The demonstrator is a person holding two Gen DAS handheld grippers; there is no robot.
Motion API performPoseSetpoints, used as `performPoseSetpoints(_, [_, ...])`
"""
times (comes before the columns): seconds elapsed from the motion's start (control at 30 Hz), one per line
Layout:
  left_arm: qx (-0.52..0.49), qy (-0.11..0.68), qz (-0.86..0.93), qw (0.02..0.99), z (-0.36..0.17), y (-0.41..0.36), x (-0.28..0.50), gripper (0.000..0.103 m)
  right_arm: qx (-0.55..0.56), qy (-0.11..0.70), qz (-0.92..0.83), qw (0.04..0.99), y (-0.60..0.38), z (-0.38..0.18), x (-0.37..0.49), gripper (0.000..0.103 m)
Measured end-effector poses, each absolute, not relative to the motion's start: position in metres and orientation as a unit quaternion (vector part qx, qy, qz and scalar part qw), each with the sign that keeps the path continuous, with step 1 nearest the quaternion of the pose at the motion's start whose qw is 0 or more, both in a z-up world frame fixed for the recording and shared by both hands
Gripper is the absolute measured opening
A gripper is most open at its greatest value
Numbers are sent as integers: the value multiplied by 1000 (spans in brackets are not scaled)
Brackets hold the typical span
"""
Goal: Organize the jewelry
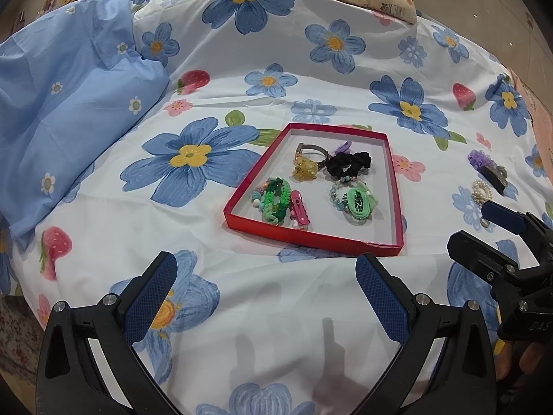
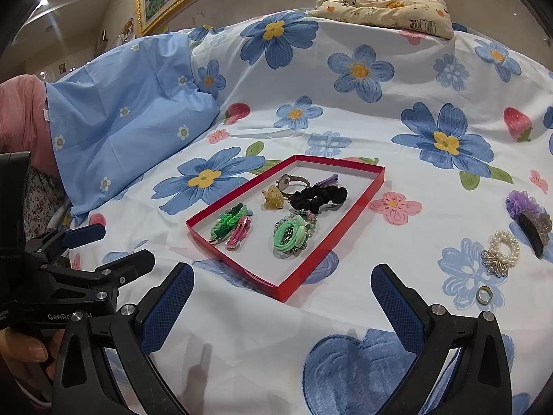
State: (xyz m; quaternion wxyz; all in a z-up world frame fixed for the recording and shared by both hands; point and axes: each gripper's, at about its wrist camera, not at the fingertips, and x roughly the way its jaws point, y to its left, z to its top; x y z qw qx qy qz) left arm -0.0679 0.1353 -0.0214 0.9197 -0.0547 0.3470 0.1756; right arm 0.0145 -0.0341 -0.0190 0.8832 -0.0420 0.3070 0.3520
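A red tray (image 1: pixel 312 237) (image 2: pixel 238 267) lies on the floral sheet. It holds a black scrunchie (image 1: pixel 348 162) (image 2: pixel 318 196), a watch (image 1: pixel 311 150), green hair ties (image 1: pixel 274 200) (image 2: pixel 289 233), a pink clip (image 1: pixel 299 207) and a yellow claw clip (image 2: pixel 273 197). Right of the tray lie a pearl bracelet (image 2: pixel 503 247) (image 1: pixel 480 190), a ring (image 2: pixel 484 294), a purple flower tie (image 2: pixel 522 204) and a dark claw clip (image 2: pixel 532 230). My left gripper (image 1: pixel 266 290) is open and empty, near the tray's front edge. My right gripper (image 2: pixel 281 306) is open and empty, in front of the tray.
A light blue pillow (image 1: pixel 69 103) lies at the left. A beige printed cushion (image 2: pixel 383 3) sits at the far edge of the bed. A gold picture frame (image 2: pixel 166 3) hangs on the wall behind. The right gripper also shows at the right edge of the left wrist view (image 1: pixel 497 238).
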Motion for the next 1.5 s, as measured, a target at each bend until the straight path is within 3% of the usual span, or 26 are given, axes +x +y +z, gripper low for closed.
performPoseSetpoints(1.5, [-53, 363, 163, 916, -25, 131, -51, 103, -55, 325, 343, 879, -36, -27, 33, 103])
